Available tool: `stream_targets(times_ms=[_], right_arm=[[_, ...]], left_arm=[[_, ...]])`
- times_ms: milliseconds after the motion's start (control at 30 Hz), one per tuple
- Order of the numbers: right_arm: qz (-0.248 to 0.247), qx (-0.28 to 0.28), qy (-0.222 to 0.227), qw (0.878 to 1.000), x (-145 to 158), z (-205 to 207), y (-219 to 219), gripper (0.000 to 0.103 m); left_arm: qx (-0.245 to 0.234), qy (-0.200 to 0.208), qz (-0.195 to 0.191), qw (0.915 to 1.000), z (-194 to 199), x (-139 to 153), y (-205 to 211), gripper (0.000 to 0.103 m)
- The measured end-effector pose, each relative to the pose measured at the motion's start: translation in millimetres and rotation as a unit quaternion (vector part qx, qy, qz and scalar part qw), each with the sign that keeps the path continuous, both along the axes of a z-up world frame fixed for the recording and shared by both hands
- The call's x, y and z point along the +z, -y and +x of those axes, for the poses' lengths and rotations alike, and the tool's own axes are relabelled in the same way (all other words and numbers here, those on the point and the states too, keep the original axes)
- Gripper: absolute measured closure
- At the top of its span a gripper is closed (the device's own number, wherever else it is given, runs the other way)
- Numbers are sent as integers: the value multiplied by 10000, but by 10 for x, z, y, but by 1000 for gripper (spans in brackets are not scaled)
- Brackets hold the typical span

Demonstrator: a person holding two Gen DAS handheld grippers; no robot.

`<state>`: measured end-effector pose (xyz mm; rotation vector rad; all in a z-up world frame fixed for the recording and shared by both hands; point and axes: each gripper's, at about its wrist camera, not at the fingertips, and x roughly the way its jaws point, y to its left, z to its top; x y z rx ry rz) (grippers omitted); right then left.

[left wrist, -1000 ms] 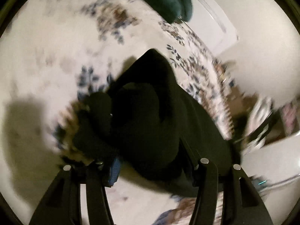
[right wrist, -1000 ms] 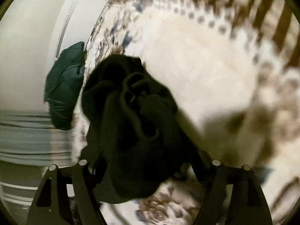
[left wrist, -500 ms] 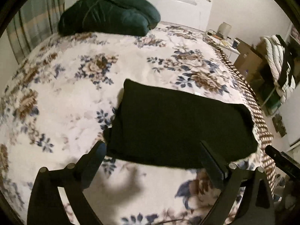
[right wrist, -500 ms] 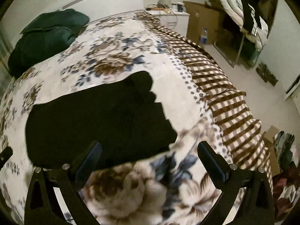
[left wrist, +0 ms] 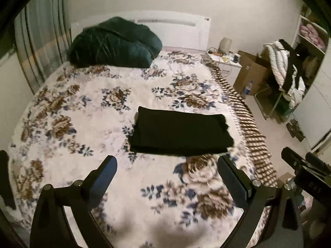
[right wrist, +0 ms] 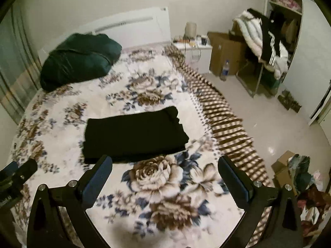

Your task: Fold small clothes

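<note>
The folded garment [left wrist: 180, 133] lies flat on the bedspread [left wrist: 86, 124], toward the bed's right edge, with the left gripper [left wrist: 166, 165] and the right gripper [right wrist: 165, 163] both held apart from it on its near side, the right one to the right of the left. Behind the garment, at the far left of the bed, a pillow [left wrist: 113, 43] rests against the headboard [left wrist: 186, 31]. Right of the bed, on the floor, stand a nightstand [right wrist: 194, 51], then a cardboard box [right wrist: 225, 53] with a bottle [right wrist: 225, 68] before it, then a rack [right wrist: 262, 47] draped with clothes.

Left gripper [left wrist: 166, 165]: hanging above the bed [left wrist: 82, 107], jaws spread wide, gripping nothing.
Cloth [left wrist: 180, 132]: lying folded near the bed's right edge.
</note>
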<state>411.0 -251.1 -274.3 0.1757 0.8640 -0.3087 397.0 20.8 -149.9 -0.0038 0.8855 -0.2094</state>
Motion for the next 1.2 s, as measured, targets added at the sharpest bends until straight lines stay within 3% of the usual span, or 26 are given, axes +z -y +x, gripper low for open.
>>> stream_targets(times_ms=[167,333,633,900,1200], right_arm=[[-104,104,267,9995,856,-888,-265,0],[-127,229,399,9989,1480,-1619,-477,0],[-141,526,765,9956,2357,-2627,-665,0],[-111,677,876,9938,2663,-2987,-581,0],[-113,795,836,9933,2633,-2972,-426,0]], left_arm=[[-78,158,69,9998,-664,580,-77,4],[-29,190,152,9997,-1208,1020,-135,4],[242,349,220,9989,-1809,1425,-141,4],[374,507,270,9976,-2088,1554,-61,4],[488,536,328,9968,-2174,1599,75,0]])
